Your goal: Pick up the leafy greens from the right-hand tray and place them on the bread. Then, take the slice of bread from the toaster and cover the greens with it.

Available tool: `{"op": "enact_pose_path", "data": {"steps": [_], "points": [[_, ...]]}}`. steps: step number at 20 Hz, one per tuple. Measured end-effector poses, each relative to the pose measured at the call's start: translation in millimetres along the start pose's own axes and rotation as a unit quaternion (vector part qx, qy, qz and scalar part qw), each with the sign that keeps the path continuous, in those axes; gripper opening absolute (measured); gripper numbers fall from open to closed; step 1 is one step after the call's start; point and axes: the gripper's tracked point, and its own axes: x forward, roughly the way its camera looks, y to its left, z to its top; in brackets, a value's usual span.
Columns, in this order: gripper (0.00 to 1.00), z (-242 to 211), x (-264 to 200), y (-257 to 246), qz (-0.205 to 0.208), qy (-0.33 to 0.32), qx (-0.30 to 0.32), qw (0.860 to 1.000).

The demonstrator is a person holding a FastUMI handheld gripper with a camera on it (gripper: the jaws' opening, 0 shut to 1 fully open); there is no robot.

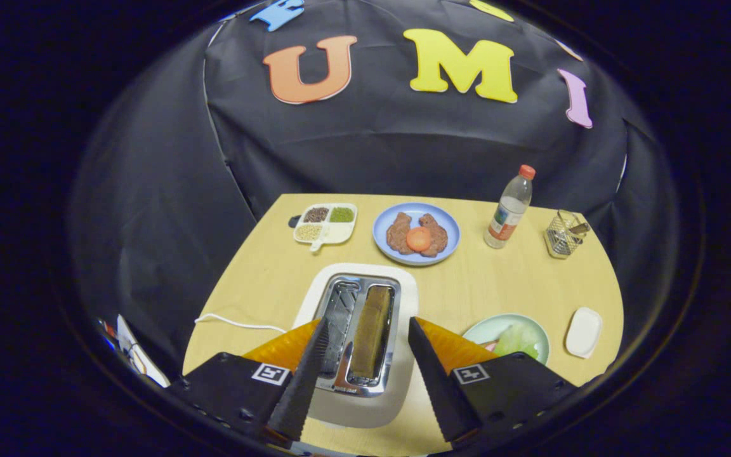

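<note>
A white toaster (403,298) stands on the wooden table just ahead of my fingers, seen from above. A brown slice of bread (370,330) stands upright in its right slot; the left slot is bare. My gripper (365,336) hovers over the toaster, open, the fingers straddling the slots and touching nothing. To the right of the right finger lies a pale green plate (486,327) with light leafy greens (518,339) on it. Beyond the toaster a blue plate (445,225) holds brown bread pieces (398,233) with an orange round slice (419,238) on top.
A divided white tray (346,233) with seeds sits at the back left, a plastic bottle (509,209) with a red cap and a wire basket (564,235) at the back right. A small white dish (584,331) lies by the greens. A white cord (238,324) runs left from the toaster.
</note>
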Motion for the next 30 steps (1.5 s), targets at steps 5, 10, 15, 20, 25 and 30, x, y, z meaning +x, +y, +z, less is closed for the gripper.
{"op": "enact_pose_path", "data": {"steps": [5,10,15,20,25,30], "points": [[0.32,-10,15,-5,-0.038,0.048,0.015,0.998],[0.12,-10,7,-3,-0.021,0.061,0.030,0.997],[0.12,7,-25,-12,0.001,0.041,0.047,0.998],[0.05,28,-68,-28,0.036,-0.001,0.077,0.996],[0.05,28,-89,-82,0.040,-0.031,0.100,0.994],[0.05,-7,-58,-143,0.001,-0.002,0.136,0.991]]}}
